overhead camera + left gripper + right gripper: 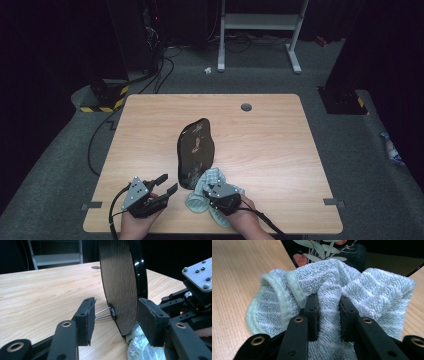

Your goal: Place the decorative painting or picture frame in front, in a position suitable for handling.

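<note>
Standing on edge at the table's [150,120] centre: black oval plate [196,150], its lower end at 6 o'clock. Gripping a fold of light green towel [367,290] tightly: right gripper [329,315], at the plate's 5 o'clock. Spreading apart around the plate's rim without touching: left gripper [116,317], sitting at 7 o'clock, holding nothing.
</note>
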Available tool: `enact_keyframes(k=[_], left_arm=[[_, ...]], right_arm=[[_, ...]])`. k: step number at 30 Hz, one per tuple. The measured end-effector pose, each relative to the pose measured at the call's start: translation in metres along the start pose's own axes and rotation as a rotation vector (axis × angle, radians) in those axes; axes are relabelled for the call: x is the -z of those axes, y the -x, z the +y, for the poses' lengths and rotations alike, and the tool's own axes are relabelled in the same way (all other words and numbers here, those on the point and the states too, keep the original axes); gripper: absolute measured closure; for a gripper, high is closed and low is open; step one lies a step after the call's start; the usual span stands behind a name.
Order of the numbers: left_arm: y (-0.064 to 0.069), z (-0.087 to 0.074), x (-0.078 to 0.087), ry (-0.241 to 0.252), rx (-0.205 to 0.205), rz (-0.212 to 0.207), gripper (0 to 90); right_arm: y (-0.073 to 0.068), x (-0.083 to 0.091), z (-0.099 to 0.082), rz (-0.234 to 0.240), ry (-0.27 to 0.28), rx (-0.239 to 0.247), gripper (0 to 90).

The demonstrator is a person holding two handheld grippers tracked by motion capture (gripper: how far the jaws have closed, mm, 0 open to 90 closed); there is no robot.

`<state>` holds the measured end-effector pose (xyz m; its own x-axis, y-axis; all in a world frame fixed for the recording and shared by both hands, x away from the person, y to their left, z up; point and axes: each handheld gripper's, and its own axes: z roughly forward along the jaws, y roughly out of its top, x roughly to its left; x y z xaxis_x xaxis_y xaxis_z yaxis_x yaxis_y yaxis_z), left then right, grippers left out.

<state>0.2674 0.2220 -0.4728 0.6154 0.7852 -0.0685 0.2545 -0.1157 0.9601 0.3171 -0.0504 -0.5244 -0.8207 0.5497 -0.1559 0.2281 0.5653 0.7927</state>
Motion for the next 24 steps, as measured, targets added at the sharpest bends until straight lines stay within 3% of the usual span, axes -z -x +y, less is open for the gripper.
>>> enact_keyframes(k=[13, 24], left_arm=[[0.006, 0.003, 0.007, 0.015, -0.02, -0.021, 45.7], [0.016, 0.003, -0.008, -0.007, -0.016, -0.04, 44.8]], right_arm=[[0.0, 0.002, -0.001, -0.008, 0.002, -0.004, 71.4], [0.001, 0.004, -0.002, -0.013, 0.026, -0.006, 71.5]])
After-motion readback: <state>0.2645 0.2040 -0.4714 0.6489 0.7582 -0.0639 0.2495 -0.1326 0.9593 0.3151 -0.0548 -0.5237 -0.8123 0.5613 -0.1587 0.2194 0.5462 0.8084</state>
